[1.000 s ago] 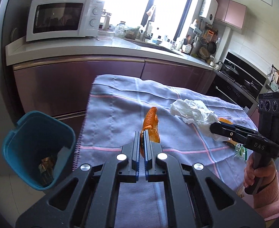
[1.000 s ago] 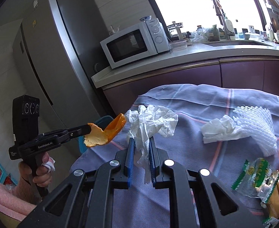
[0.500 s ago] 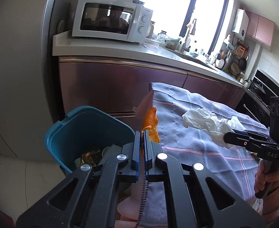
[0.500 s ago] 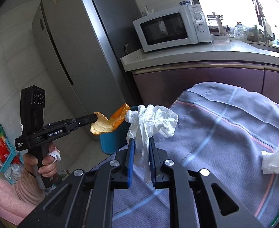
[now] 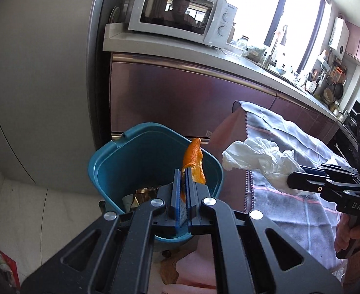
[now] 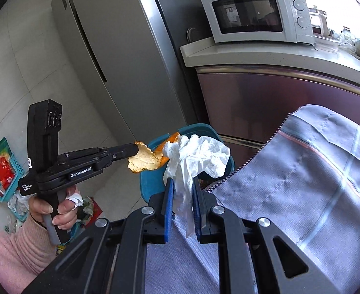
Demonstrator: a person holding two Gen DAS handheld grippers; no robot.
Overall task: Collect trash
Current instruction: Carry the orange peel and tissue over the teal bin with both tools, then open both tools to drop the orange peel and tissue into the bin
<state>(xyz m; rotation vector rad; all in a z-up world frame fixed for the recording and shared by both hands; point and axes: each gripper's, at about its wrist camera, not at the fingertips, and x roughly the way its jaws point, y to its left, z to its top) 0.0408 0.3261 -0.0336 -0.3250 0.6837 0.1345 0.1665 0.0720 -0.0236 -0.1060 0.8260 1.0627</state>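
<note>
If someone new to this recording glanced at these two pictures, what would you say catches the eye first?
The bright orange peel pinched in the left gripper, poised over the open teal trash bin beside the table. Next, the crumpled white tissue clamped in the right gripper, held at the edge of the grey checked tablecloth close to the bin. Behind them, a white microwave sits on the counter.

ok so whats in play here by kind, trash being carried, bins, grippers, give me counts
orange peel: 1, held in the left gripper
crumpled white tissue: 1, held in the right gripper
teal trash bin: 1, with some trash already inside
handheld grippers: 2
total: 5
</note>
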